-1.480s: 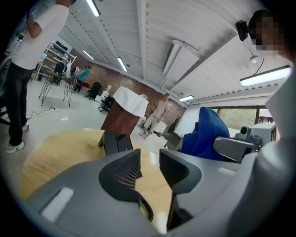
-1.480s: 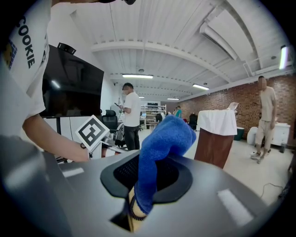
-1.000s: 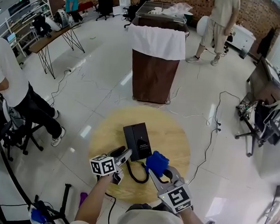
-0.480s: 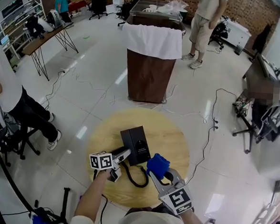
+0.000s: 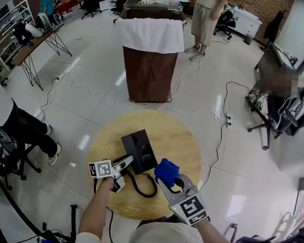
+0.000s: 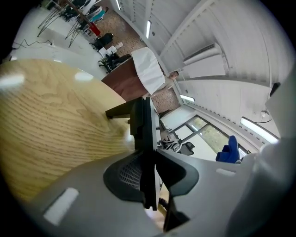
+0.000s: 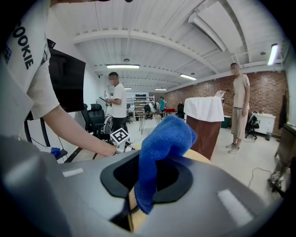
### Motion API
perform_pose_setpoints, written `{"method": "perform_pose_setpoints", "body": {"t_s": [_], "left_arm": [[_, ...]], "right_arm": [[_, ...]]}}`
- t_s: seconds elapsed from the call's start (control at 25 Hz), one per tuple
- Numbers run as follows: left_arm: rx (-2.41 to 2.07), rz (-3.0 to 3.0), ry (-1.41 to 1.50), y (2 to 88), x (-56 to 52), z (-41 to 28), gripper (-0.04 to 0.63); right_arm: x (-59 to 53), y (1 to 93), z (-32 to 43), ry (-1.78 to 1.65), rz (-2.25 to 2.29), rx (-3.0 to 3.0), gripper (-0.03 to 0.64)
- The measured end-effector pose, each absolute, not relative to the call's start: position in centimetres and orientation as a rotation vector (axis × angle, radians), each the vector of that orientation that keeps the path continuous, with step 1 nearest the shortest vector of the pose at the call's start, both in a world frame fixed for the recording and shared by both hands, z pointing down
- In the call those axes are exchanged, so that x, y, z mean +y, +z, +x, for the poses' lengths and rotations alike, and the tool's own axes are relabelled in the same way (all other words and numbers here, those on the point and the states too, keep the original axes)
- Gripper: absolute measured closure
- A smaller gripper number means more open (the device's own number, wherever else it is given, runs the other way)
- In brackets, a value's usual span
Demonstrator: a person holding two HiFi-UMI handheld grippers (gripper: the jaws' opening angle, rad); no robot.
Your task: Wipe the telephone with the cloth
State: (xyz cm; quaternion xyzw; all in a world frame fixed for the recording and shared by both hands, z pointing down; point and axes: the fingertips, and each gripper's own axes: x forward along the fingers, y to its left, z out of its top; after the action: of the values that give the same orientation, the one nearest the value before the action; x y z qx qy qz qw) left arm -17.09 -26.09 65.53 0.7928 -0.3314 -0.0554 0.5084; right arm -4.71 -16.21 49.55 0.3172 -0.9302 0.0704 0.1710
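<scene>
Bracing the telephone (image 5: 138,149) on the round tabletop (image 5: 184,141): left gripper (image 5: 126,161) fingers have just been closing and now clamp its rigid near edge. It probably slides easily. Right gripper (image 5: 169,184) fingers pinch the soft blue cloth (image 5: 166,170).

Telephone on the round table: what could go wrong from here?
1. The left gripper, whose jaws have just been closing, pinches only the telephone's thin edge; wiping pressure might twist it loose.
2. The cord loops beside the right gripper; the cloth it holds could snag it.
</scene>
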Motion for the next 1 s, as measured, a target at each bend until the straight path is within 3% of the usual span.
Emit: {"method": "perform_pose_setpoints", "body": {"t_s": [0.4, 1.0], "left_arm": [[-0.878, 1.955, -0.126, 63.0, -25.3, -17.3, 0.534], [-0.845, 2.131, -0.339, 50.5, -19.9, -14.2, 0.534]], "right_arm": [[-15.3, 49.1, -5.2, 0.214, 0.881, -2.670, 0.557], [-11.9, 44.3, -6.5, 0.079, 0.802, -2.786, 0.557]]}}
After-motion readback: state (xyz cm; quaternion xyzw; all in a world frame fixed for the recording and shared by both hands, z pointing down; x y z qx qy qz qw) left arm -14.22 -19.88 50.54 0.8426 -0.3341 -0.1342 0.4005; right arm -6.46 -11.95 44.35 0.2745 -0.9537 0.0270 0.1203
